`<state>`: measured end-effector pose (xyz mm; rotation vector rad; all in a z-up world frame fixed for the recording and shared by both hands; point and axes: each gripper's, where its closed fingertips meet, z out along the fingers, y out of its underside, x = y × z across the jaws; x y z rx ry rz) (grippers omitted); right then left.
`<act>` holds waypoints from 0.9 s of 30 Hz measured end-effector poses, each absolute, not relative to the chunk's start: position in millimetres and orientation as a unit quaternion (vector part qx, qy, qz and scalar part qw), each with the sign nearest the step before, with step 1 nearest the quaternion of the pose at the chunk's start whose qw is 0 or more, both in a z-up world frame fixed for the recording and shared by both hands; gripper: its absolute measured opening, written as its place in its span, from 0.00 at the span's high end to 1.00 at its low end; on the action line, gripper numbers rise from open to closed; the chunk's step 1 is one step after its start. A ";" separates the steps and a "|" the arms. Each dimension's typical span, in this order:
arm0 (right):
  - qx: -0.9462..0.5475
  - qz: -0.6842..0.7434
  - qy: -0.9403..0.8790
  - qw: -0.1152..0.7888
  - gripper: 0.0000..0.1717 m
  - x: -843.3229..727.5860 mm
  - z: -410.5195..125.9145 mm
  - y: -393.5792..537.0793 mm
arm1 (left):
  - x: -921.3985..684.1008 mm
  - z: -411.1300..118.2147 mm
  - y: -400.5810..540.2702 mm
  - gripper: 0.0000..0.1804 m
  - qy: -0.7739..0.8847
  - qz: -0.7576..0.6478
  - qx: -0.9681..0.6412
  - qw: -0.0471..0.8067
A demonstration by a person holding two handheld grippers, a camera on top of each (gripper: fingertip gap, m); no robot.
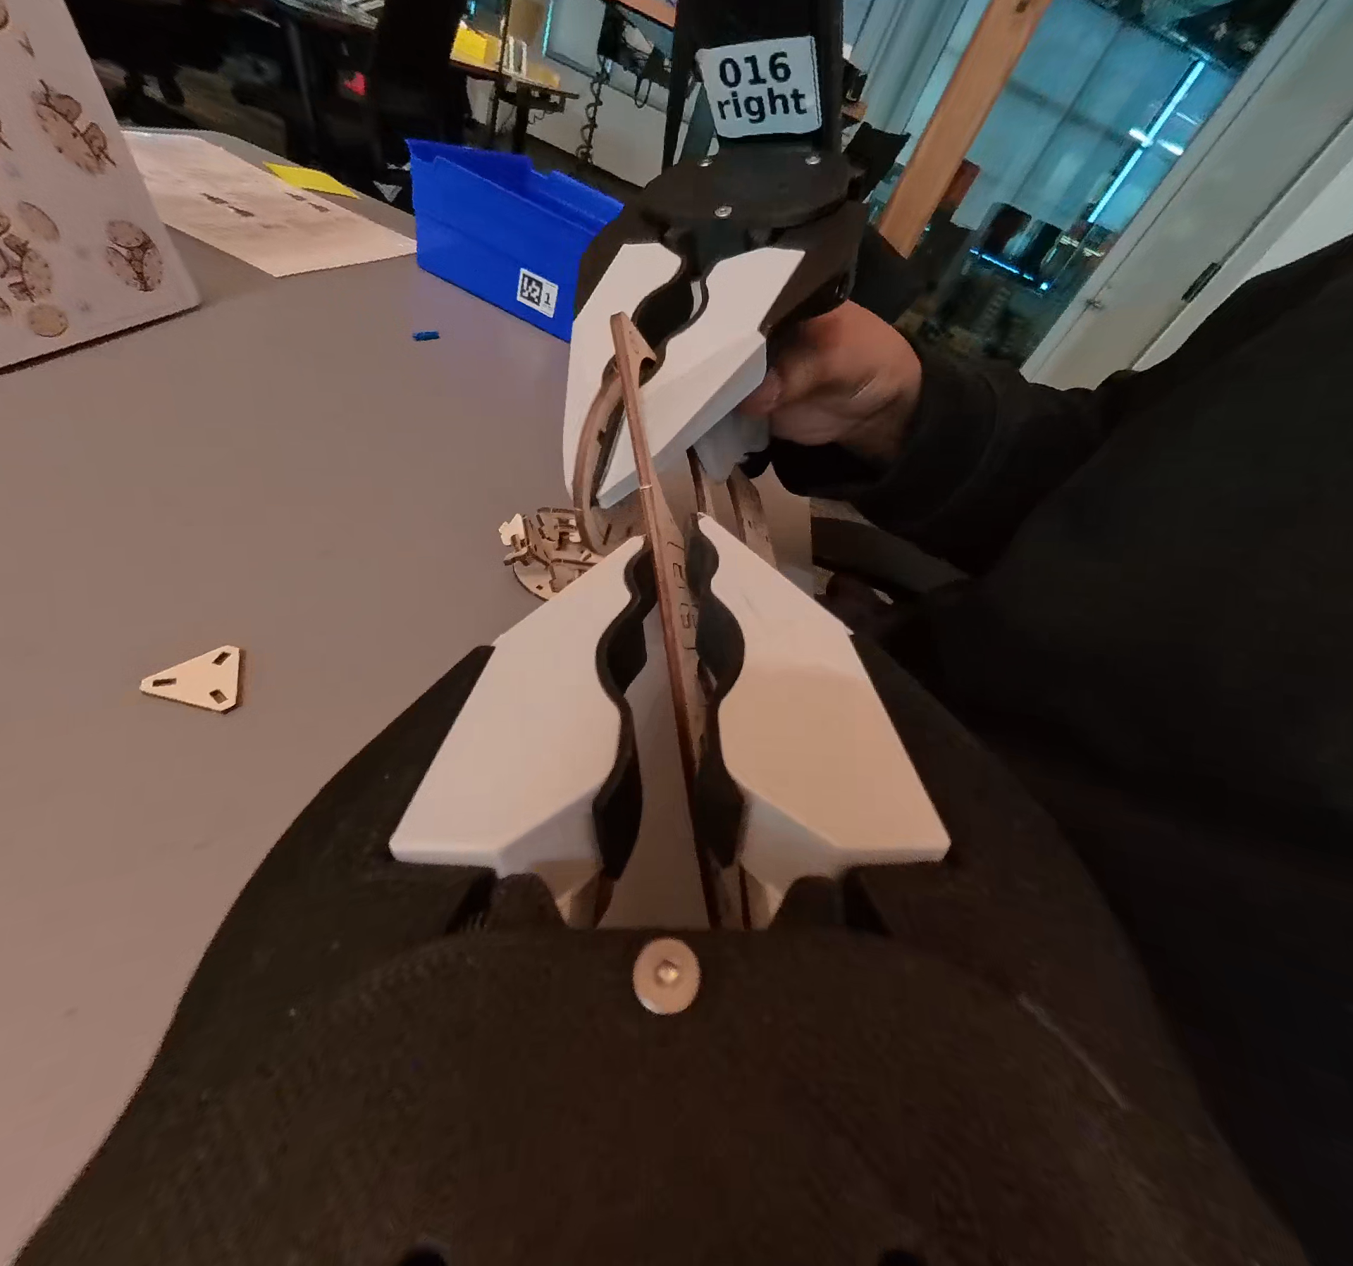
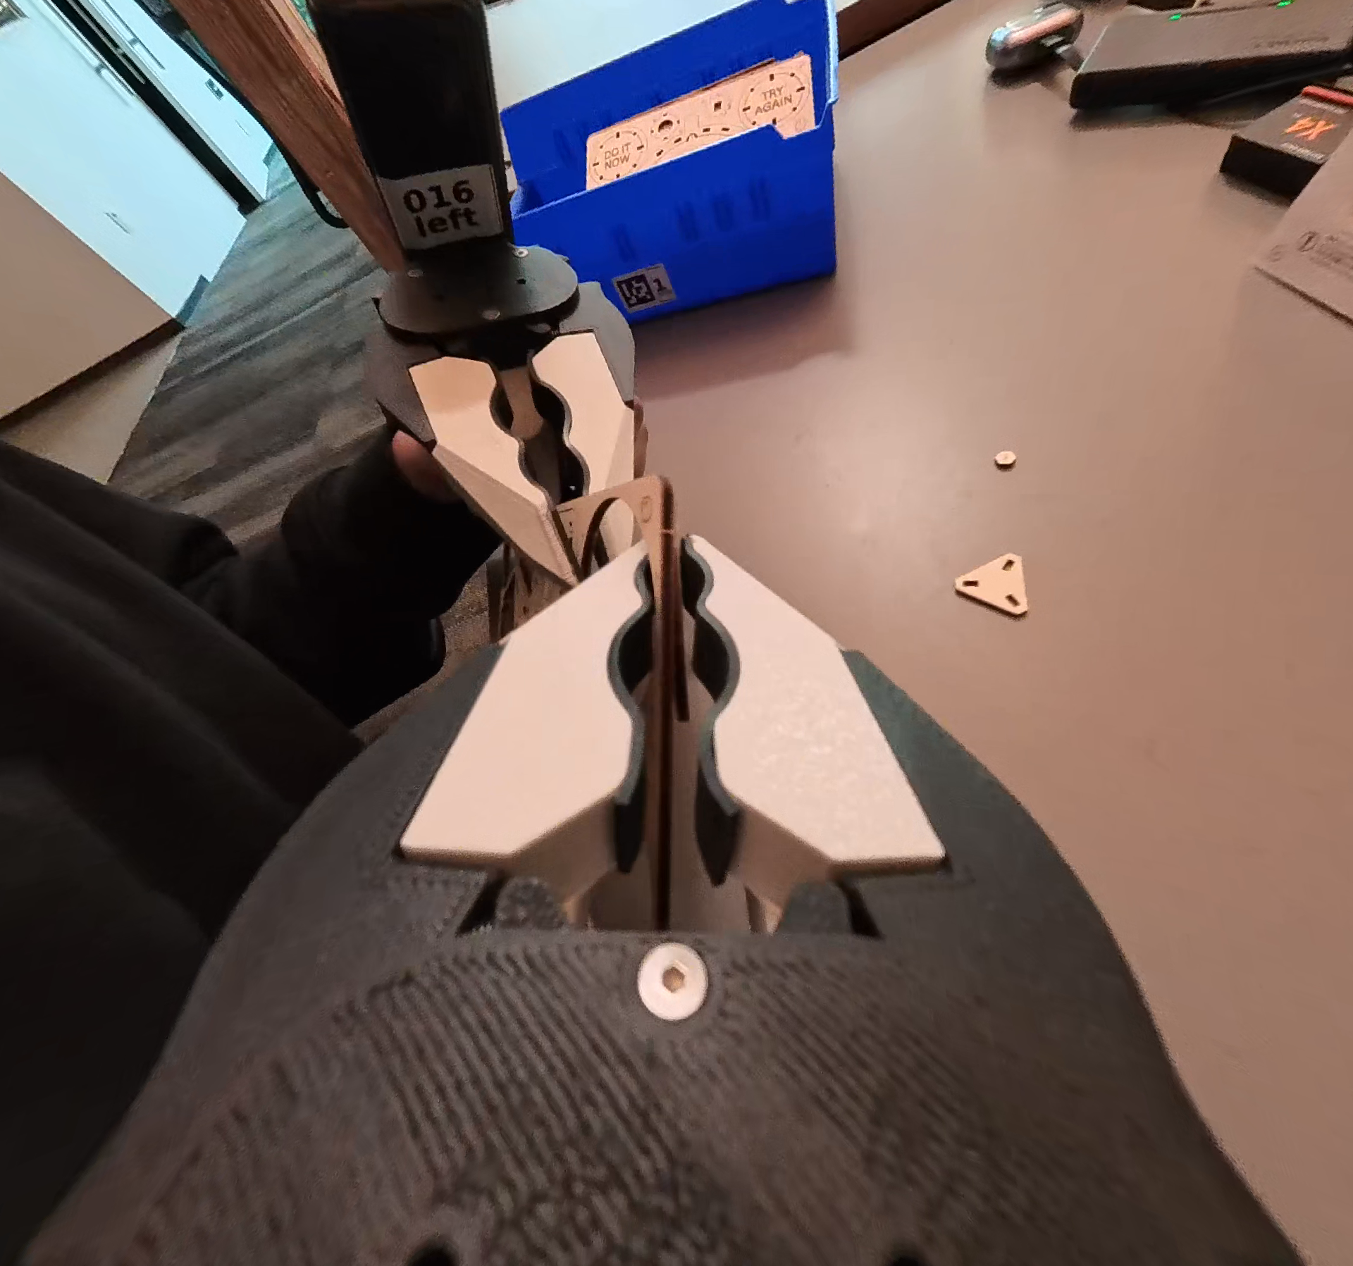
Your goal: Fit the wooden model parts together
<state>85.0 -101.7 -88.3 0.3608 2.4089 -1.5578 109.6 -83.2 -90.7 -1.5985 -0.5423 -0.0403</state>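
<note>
In the left wrist view my left gripper (image 1: pixel 668 532) is shut on a thin wooden panel (image 1: pixel 644 440) seen edge-on. The panel runs up towards my right gripper (image 1: pixel 593 491), which comes down from above. In the right wrist view my right gripper (image 2: pixel 668 544) is shut on a thin wooden frame part (image 2: pixel 648 506) with a curved cut-out. My left gripper (image 2: pixel 578 535) stands just behind and left of it, shut on a wooden part. The held parts meet between the two grippers, above the table edge. A curved wooden rim (image 1: pixel 586 440) shows behind the right gripper's fingers.
A triangular wooden piece (image 1: pixel 194 678) (image 2: pixel 996 585) and a small wooden disc (image 2: pixel 1005 459) lie on the grey table (image 1: pixel 293 499). A round wooden subassembly (image 1: pixel 545 550) lies nearby. A blue bin (image 1: pixel 505 235) (image 2: pixel 681 228) holds a wooden sheet (image 2: pixel 703 122). Instruction sheets (image 1: pixel 73 169) are at left, black devices (image 2: pixel 1208 52) at far right. My left and right fingertips are right by each other.
</note>
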 end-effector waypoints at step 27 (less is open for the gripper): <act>0.171 -0.567 0.804 -0.056 0.76 49.0 -86.7 -42.4 | 90.7 -40.9 -282.1 1.00 -0.470 0.181 -0.447 0.740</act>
